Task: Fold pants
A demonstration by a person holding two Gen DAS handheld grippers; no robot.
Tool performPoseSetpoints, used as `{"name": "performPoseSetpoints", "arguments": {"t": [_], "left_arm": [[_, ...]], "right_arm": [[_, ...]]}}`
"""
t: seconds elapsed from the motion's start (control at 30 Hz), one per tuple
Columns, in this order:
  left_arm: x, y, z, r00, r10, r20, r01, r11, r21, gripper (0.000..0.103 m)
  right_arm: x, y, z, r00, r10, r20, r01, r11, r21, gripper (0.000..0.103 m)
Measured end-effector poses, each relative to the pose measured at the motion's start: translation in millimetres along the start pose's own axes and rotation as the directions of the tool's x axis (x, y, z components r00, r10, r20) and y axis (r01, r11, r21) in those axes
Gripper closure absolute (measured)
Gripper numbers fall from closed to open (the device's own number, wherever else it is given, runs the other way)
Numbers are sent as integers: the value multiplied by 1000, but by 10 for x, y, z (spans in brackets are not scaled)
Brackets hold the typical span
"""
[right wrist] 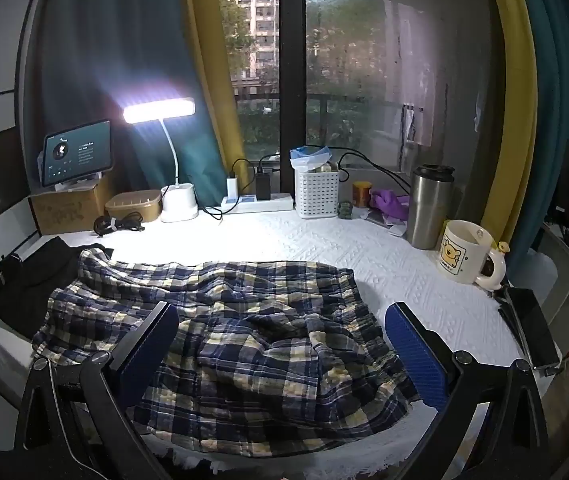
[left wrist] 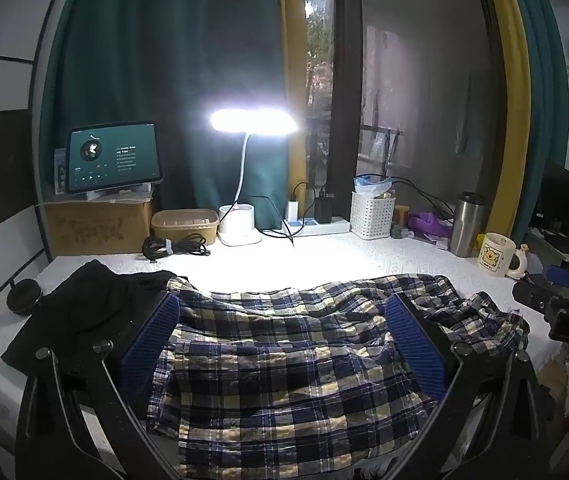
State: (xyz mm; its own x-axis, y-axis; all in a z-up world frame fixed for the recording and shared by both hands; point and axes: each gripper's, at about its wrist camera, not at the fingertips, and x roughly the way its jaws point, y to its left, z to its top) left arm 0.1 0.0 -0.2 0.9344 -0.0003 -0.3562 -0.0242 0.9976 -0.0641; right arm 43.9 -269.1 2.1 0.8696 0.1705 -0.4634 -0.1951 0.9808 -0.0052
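Note:
The plaid pants (left wrist: 276, 344) lie crumpled on the white tablecloth (left wrist: 324, 256) at the table's near edge. They also show in the right wrist view (right wrist: 244, 340). My left gripper (left wrist: 282, 312) is open, its blue pads (left wrist: 152, 340) spread wide above the pants' left part. My right gripper (right wrist: 282, 316) is open above the pants' right part, its right pad (right wrist: 416, 356) over bare cloth. Neither holds anything. The right gripper's body (left wrist: 556, 308) shows at the right edge of the left wrist view.
A black garment (left wrist: 84, 312) lies left of the pants. At the back stand a lit desk lamp (left wrist: 244, 120), tablet (left wrist: 114, 156) on a cardboard box, power strip, white basket (left wrist: 372, 212), steel flask (right wrist: 430, 208) and mug (right wrist: 466, 252). A phone (right wrist: 532, 324) lies at the right edge.

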Motion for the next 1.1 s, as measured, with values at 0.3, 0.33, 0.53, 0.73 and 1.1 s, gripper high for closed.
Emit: {"name": "performPoseSetpoints", "arguments": {"t": [0.3, 0.33, 0.53, 0.73, 1.1], "left_arm": [[-114, 36, -30, 1000, 0, -4, 0, 1000, 5, 1], [-138, 46, -33, 1000, 0, -4, 0, 1000, 5, 1], [-34, -16, -3, 1000, -2, -1, 2, 1000, 3, 1], [-10, -64, -13, 1000, -4, -1, 4, 1000, 3, 1], [18, -76, 5, 1000, -3, -2, 4, 1000, 7, 1]], "right_arm": [[-4, -5, 4, 1000, 2, -1, -2, 1000, 1, 0], [-5, -4, 3, 1000, 2, -1, -2, 1000, 1, 0], [-7, -2, 0, 1000, 3, 0, -3, 1000, 1, 0], [-1, 7, 3, 1000, 4, -1, -4, 1000, 1, 0], [17, 42, 10, 1000, 10, -3, -10, 1000, -2, 0]]}}
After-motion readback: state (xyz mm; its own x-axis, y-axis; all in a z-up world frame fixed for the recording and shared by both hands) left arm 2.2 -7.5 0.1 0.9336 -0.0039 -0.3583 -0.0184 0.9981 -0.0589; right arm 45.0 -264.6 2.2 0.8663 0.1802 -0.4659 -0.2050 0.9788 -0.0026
